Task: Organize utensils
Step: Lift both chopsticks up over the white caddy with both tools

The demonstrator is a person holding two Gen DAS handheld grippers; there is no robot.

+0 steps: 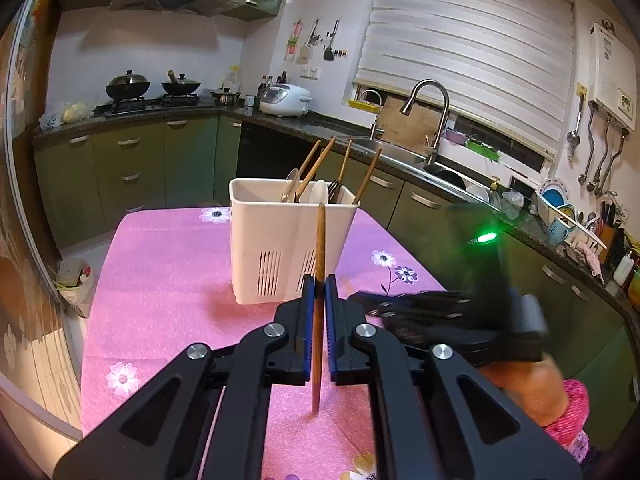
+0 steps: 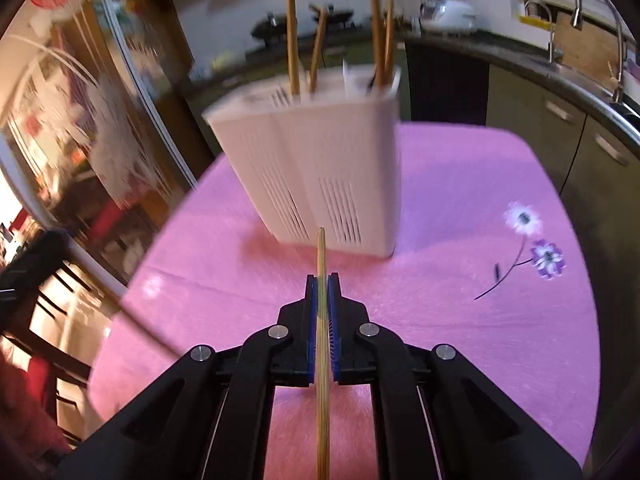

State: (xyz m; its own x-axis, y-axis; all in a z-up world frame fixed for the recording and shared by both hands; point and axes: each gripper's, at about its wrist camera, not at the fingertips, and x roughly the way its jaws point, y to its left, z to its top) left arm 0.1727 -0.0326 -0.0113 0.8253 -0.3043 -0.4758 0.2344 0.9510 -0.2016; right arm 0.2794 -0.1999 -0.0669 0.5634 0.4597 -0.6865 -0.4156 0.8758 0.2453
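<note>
over the pink cloth (image 1: 168, 280) both grippers carry a chopstick toward the white caddy (image 1: 280, 248), which stands upright near the middle of the table with chopsticks, a spoon and a fork already poking out of its top. starting on the left, the left gripper (image 1: 319, 292) has its blue pads pinched tight on a dark brown chopstick (image 1: 319, 240); the stick stands nearly upright in the jaws, its top about level with the caddy's rim, its lower end hanging free above the cloth. to drop it in well, i'd say it should be lifted until the lower tip clears the rim, carried over a compartment that holds chopsticks, and let go only once the tip is inside. that gripper points forward and a little down at the caddy. further right, the right gripper (image 2: 322, 288) is likewise clamped shut on a paler chopstick (image 2: 321, 320), running straight along the jaws with its tip aimed at the caddy's slotted base; it tilts down more steeply, and its view is smeared.
</note>
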